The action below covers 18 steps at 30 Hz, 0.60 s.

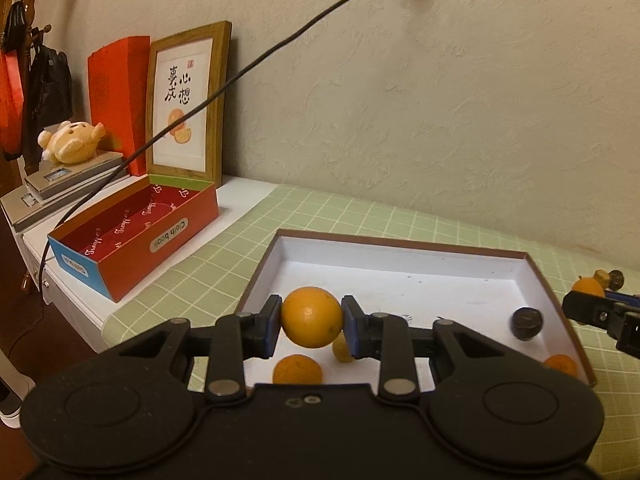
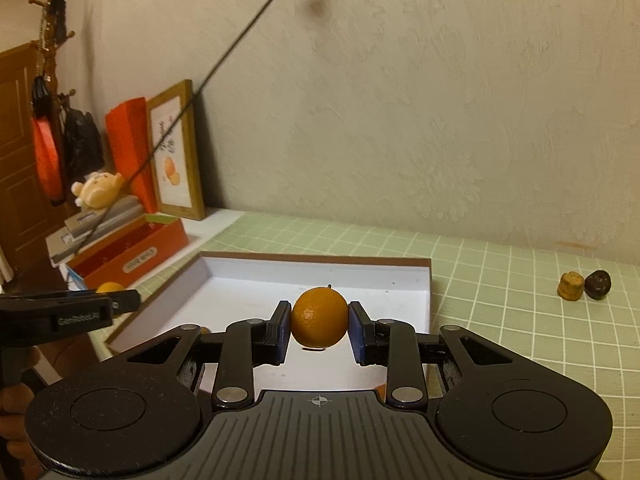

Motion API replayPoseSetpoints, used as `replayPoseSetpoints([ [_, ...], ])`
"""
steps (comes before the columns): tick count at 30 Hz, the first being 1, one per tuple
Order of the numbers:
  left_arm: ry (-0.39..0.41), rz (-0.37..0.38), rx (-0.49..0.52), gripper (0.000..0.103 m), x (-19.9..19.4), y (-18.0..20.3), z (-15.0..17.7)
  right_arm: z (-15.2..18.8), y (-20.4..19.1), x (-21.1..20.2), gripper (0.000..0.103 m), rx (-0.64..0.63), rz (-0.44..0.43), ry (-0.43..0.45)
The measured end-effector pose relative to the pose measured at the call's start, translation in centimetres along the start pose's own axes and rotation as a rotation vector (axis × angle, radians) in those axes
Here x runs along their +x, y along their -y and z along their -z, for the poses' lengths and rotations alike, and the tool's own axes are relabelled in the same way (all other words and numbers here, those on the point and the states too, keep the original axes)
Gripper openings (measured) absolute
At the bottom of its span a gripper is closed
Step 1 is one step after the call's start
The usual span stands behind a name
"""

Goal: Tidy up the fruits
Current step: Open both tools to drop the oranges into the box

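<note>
The left hand-held gripper (image 1: 311, 317) is clamped on an orange (image 1: 311, 316), held above the near-left corner of the white tray (image 1: 400, 272); a dark fruit (image 1: 527, 323) lies inside the tray's right wall. The right hand-held gripper (image 2: 319, 323) is clamped on a second orange (image 2: 319, 317) over the tray's (image 2: 320, 270) near side.

I'm seeing my left gripper (image 1: 311, 317) hiding part of a small yellowish fruit (image 1: 342, 349) and an orange (image 1: 297, 370), while another orange (image 1: 562, 364) at lower right is being cut by the tray rim (image 1: 560, 300).
</note>
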<state>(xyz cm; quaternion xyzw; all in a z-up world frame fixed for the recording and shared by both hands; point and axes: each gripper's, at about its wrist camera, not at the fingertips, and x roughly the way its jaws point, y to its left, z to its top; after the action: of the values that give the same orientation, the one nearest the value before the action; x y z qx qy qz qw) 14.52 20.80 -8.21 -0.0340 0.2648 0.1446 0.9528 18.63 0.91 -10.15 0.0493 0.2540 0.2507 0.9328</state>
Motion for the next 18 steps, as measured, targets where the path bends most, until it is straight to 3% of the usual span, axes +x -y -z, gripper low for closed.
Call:
replayPoseSetpoints([
  [10,-0.057,-0.001,-0.003,0.023,4.0,-1.0,-0.3,0.0,0.9,3.7,0.031,0.010,0.049,-0.041],
  [11,-0.065,0.001,-0.006,0.023,4.4,-1.1,-0.3,0.1,1.0,3.8,0.035,0.010,0.060,-0.043],
  [12,-0.075,0.001,-0.005,0.031,4.8,-1.1,-0.3,0.1,1.1,3.9,0.045,0.012,0.073,-0.041],
  [13,-0.078,-0.016,-0.009,0.042,5.0,-1.1,-0.3,0.1,1.1,3.8,0.077,0.017,0.086,-0.029],
  [14,-0.082,-0.022,-0.015,0.050,5.2,-1.3,-0.4,0.0,1.2,3.6,0.091,0.022,0.099,-0.007],
  [16,-0.073,-0.019,-0.034,0.078,4.9,-1.5,-0.6,-0.1,1.2,2.7,0.092,0.018,0.121,0.048],
  [18,-0.030,-0.021,-0.012,0.081,4.0,-1.2,-0.9,-0.4,1.2,2.2,0.092,0.012,0.123,0.074],
])
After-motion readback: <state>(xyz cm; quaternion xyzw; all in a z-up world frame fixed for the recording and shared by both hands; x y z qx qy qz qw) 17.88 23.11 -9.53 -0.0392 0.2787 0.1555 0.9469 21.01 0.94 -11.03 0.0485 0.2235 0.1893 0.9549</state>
